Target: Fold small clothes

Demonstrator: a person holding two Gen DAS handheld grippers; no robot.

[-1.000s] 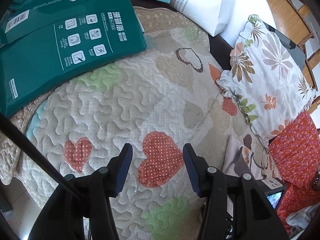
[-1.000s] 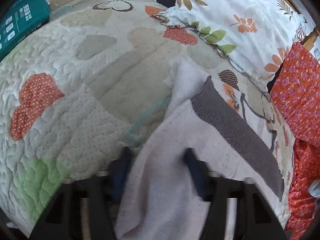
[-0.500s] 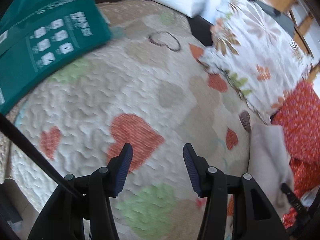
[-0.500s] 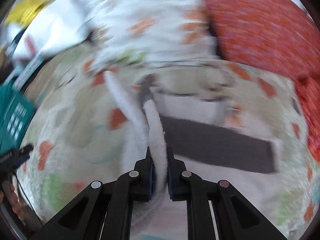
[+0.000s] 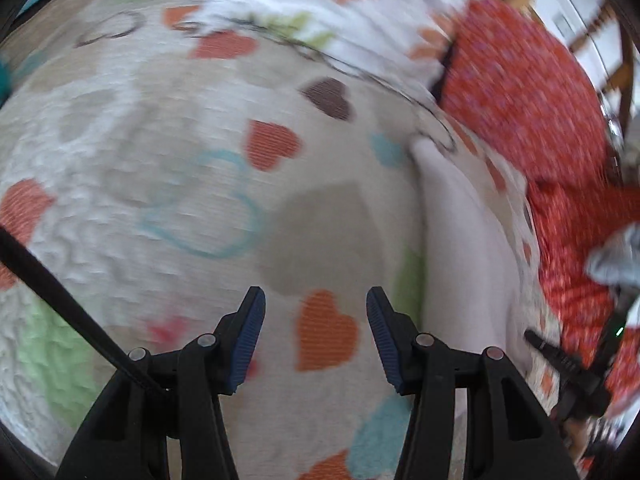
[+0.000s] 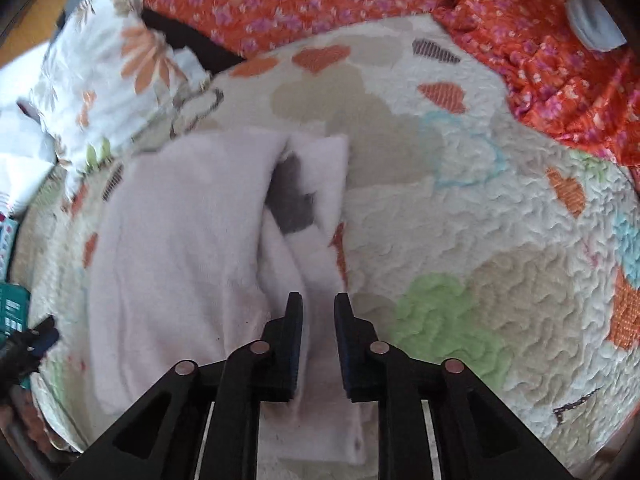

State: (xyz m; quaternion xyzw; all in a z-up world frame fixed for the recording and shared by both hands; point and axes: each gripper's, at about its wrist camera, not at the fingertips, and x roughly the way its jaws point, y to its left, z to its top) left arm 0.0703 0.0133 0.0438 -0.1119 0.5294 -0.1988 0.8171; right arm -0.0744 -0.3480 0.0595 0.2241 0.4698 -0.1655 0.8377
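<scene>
I have swung both views across the quilted bed (image 6: 500, 240). The pale garment (image 6: 180, 248), formerly draped, now lies folded, its edge between the right hand-held gripper (image 6: 318, 312), jaws opening, pads off it. My left hand-held gripper (image 5: 316, 304) stands apart, empty; the garment lies to its right.

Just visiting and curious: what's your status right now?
Left gripper open, empty over heart-print quilt. Right gripper opening, pale folded garment between its jaws. Nothing blocking.
</scene>
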